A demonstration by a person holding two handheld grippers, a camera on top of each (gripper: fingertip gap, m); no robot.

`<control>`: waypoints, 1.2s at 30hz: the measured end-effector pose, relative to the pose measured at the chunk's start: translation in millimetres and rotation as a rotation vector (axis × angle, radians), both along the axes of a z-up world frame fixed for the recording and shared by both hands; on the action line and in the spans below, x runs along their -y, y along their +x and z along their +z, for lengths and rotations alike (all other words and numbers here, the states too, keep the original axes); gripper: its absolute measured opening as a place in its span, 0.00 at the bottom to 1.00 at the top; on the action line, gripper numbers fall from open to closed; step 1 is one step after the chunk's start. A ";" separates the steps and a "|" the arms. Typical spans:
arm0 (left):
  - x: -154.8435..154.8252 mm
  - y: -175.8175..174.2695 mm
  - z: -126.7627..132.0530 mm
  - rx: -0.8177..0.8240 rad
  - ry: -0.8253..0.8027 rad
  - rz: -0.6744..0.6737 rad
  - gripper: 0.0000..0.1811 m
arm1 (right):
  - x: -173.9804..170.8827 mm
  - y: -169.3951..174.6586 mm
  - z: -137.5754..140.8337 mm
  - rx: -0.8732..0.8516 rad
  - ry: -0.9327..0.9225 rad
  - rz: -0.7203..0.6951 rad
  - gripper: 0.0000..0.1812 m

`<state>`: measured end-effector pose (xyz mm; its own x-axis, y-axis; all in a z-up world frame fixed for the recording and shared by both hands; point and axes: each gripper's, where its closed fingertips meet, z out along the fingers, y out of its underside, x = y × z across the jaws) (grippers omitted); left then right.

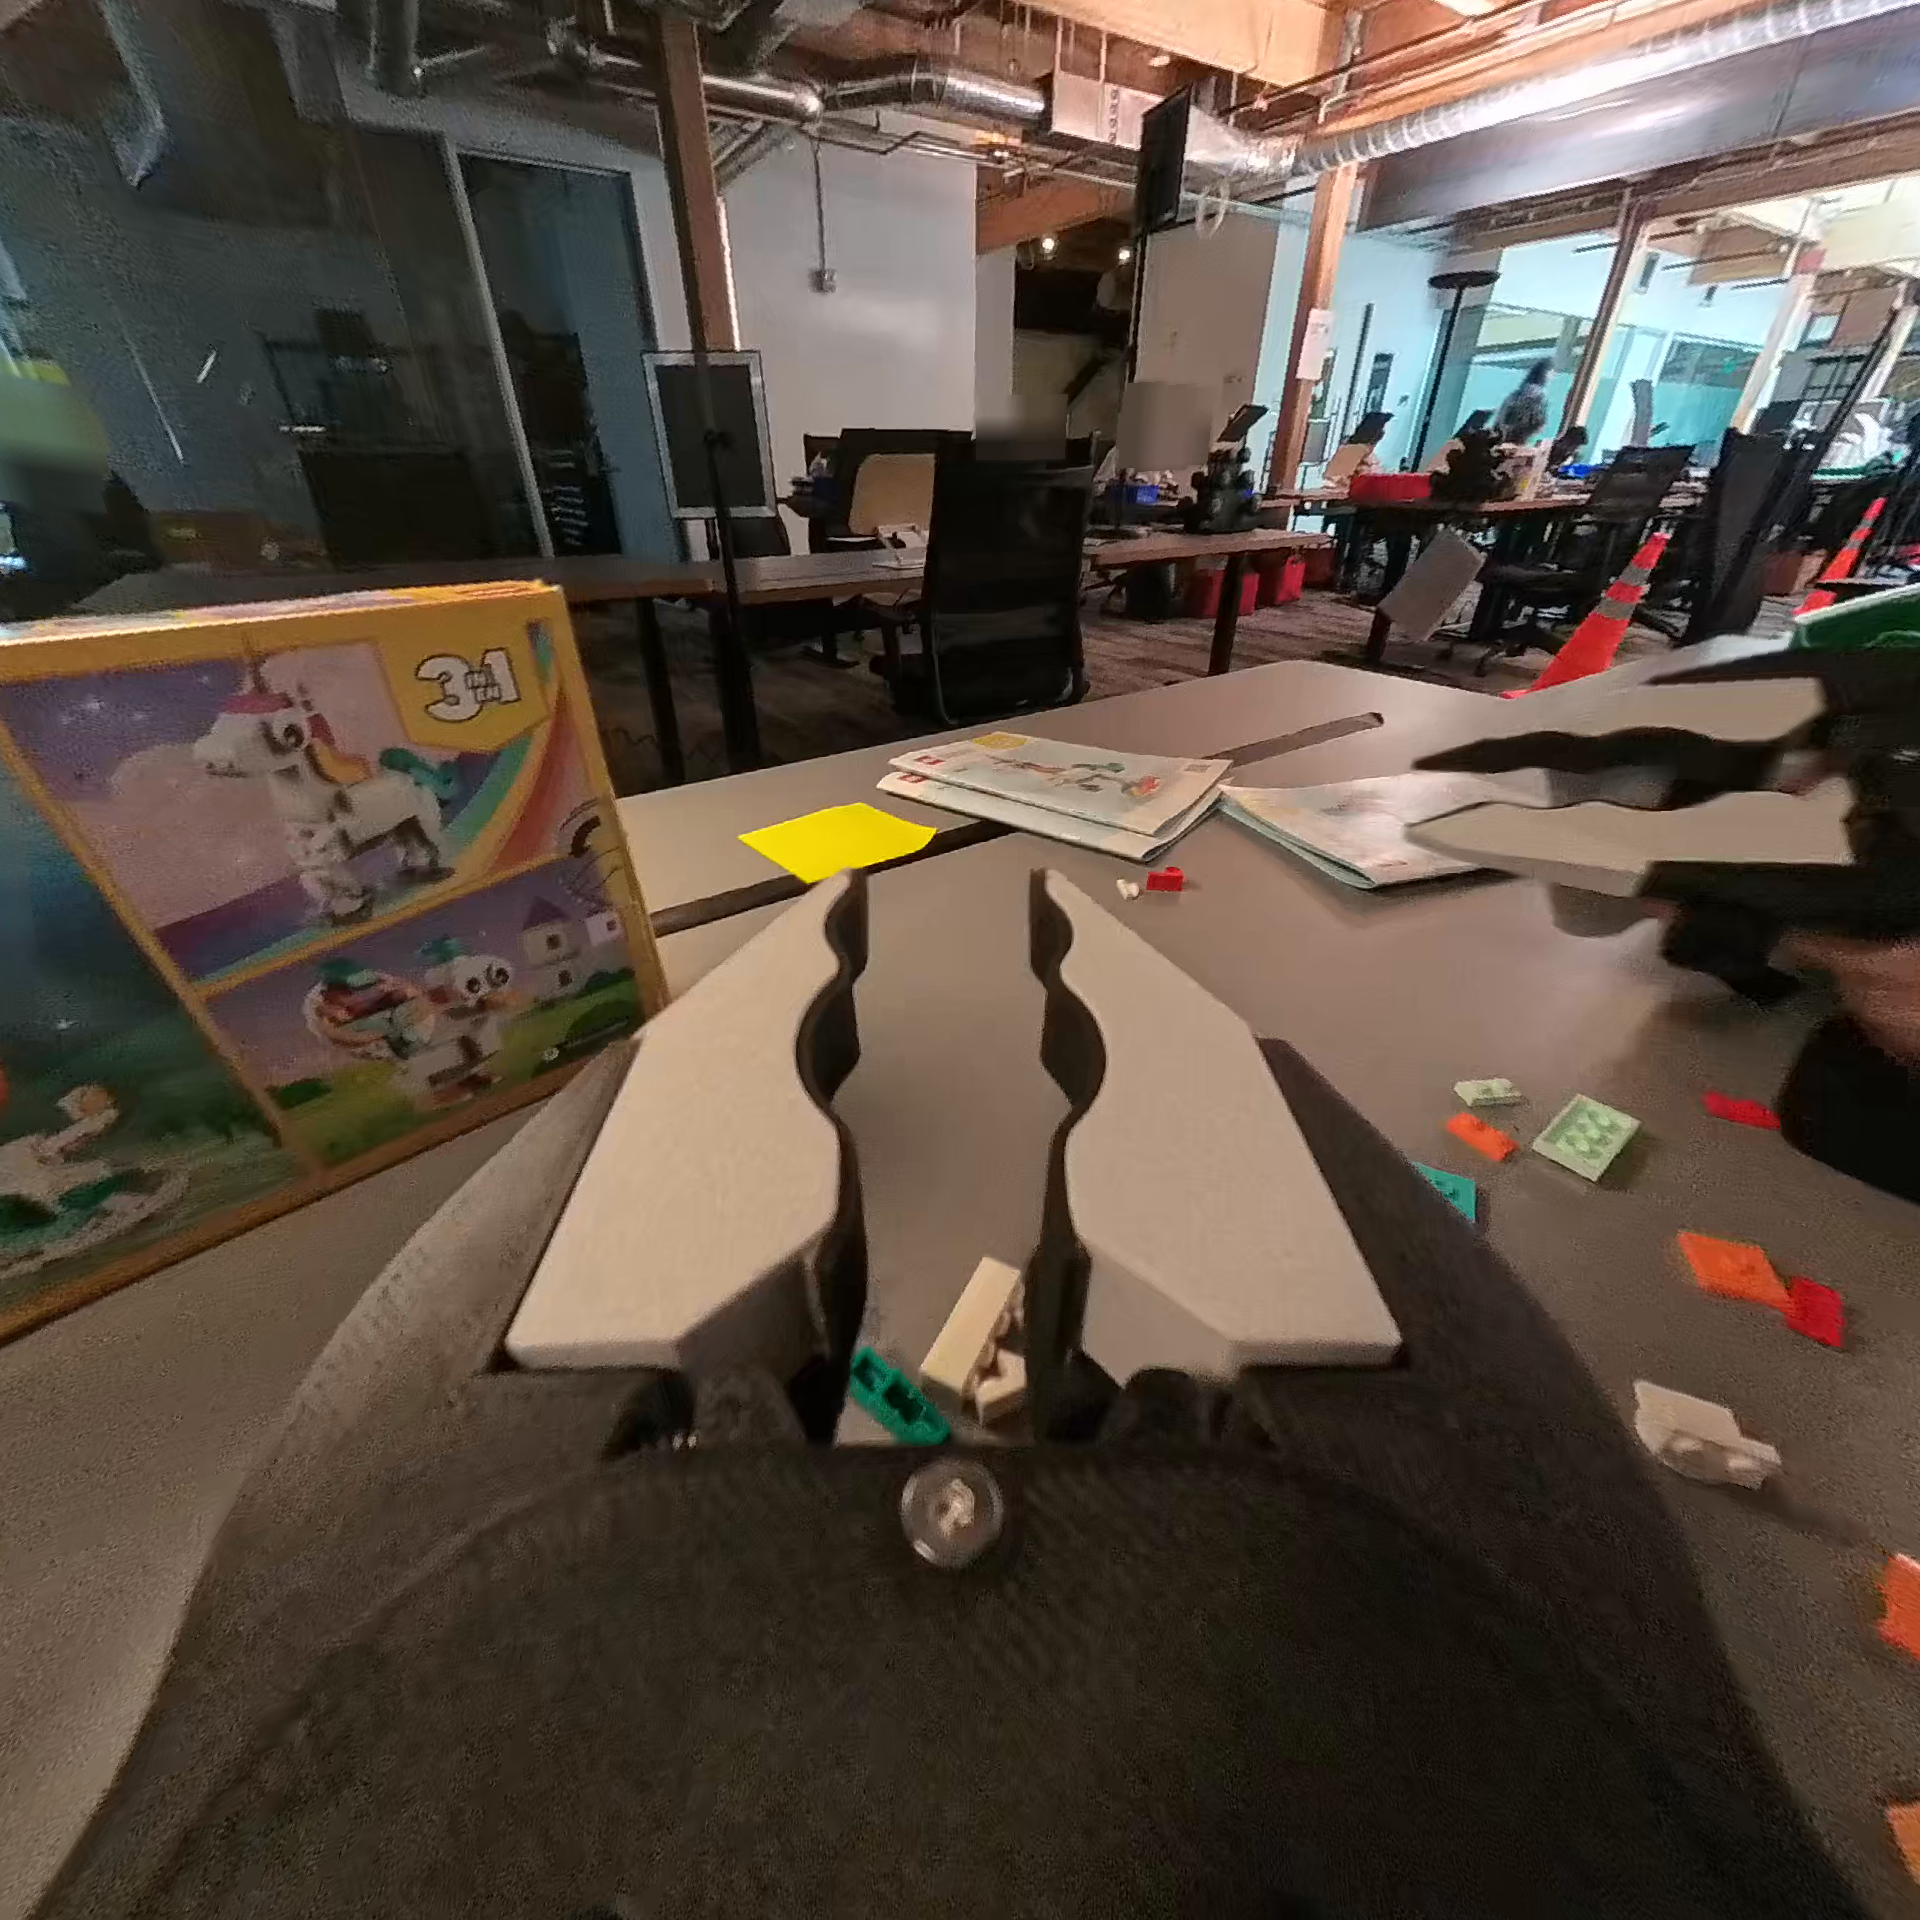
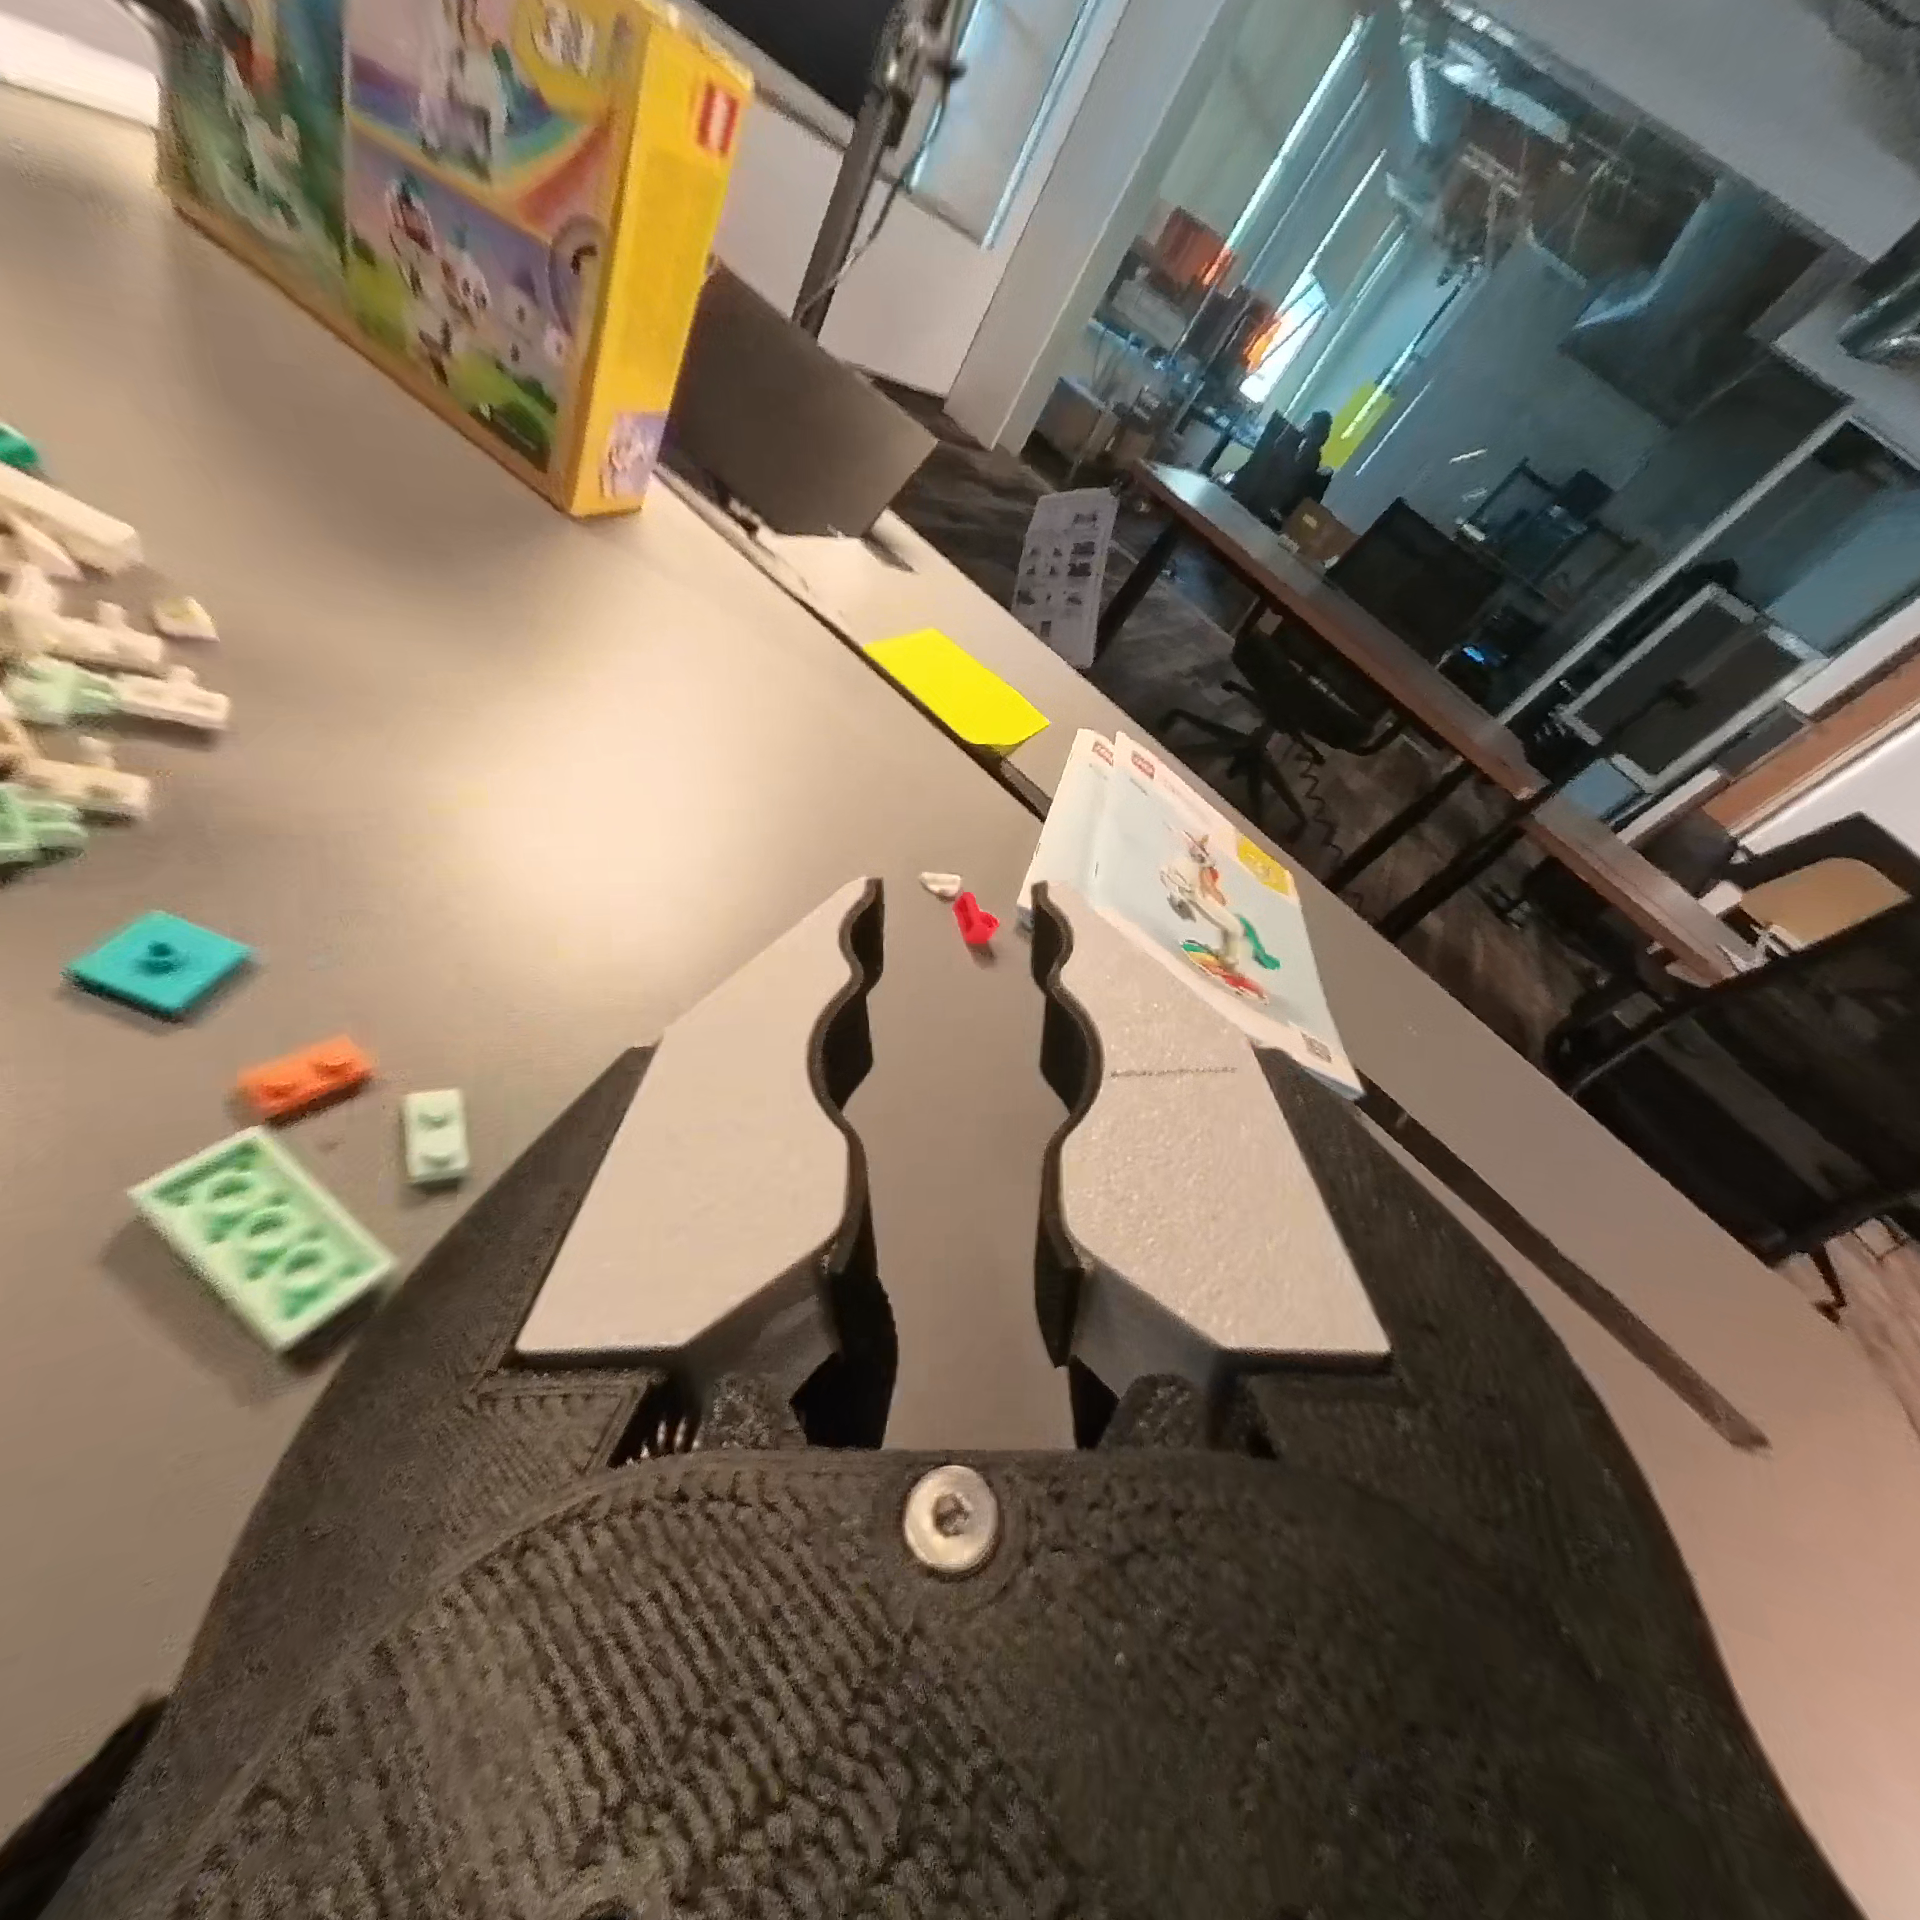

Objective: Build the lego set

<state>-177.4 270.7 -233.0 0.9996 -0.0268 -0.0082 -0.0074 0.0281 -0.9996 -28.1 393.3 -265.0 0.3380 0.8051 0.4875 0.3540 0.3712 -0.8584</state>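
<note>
My left gripper point(image 1: 948, 883) is open and empty above the grey table point(image 1: 1299, 966). A cream brick point(image 1: 971, 1335) and a teal brick point(image 1: 896, 1397) lie on the table below the base of its fingers. My right gripper point(image 2: 956, 894) is open and empty; it also shows in the left wrist view point(image 1: 1429, 795) at the right, above the table. A small red piece point(image 2: 974, 920) and a small white piece point(image 2: 940, 883) lie just beyond its tips. Loose bricks lie to its left: a mint plate point(image 2: 260, 1236), an orange plate point(image 2: 303, 1072), a teal square plate point(image 2: 158, 961).
A toy brick set box point(image 1: 281, 883) stands at the left. Instruction booklets point(image 1: 1055, 795) and a yellow sticky note point(image 1: 836, 840) lie near the far edge. A heap of white and mint bricks point(image 2: 73, 675) lies at the left. Desks, chairs and orange cones stand beyond. Across from one pair of fingers to the other is roughly 20 centimetres. My right tips are about 20 centimetres from the cream brick point(image 1: 971, 1335), my left tips only 10 centimetres. The orange plate point(image 2: 303, 1072) is about 10 centimetres from my right fingertips. Look for it in the left wrist view point(image 1: 1481, 1131) too. The small red piece point(image 2: 974, 920) lies some 11 centimetres from my right tips, 25 centimetres from my left tips. My left wrist view point(image 1: 1168, 878) looks at it from another angle.
</note>
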 end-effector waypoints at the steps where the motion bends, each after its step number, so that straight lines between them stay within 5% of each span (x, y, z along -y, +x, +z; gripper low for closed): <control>1: -2.7 2.0 -0.4 -0.012 -0.003 -0.007 0.16 | -6.1 -6.3 -4.9 0.032 -0.015 0.005 0.14; 7: -12.8 13.4 -5.2 -0.085 -0.033 -0.047 0.16 | -40.6 -41.7 -55.4 0.306 -0.319 0.024 0.19; 16: -15.1 18.6 -8.1 -0.116 -0.051 -0.063 0.15 | -60.4 -53.4 -65.9 0.327 -0.518 0.033 0.14; 21: -15.7 21.0 -7.7 -0.118 -0.047 -0.069 0.14 | -59.6 -55.0 -68.3 0.353 -0.491 0.040 0.08; 25: -15.1 21.4 -7.1 -0.120 -0.041 -0.070 0.14 | -63.8 -57.0 -65.7 0.340 -0.459 0.026 0.21; 31: -15.5 22.1 -7.8 -0.126 -0.045 -0.071 0.13 | -55.1 -61.4 -65.5 0.351 -0.468 0.085 0.04; 36: -14.5 20.1 -5.8 -0.109 -0.033 -0.067 0.13 | -52.4 -27.3 -4.3 0.098 -0.133 -0.033 0.04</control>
<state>-157.4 285.2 -238.8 0.9887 -0.0959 -0.1148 -0.1154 -0.0002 -0.9933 -55.4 445.7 -269.2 0.3210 0.8540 0.4094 0.4488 0.2435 -0.8598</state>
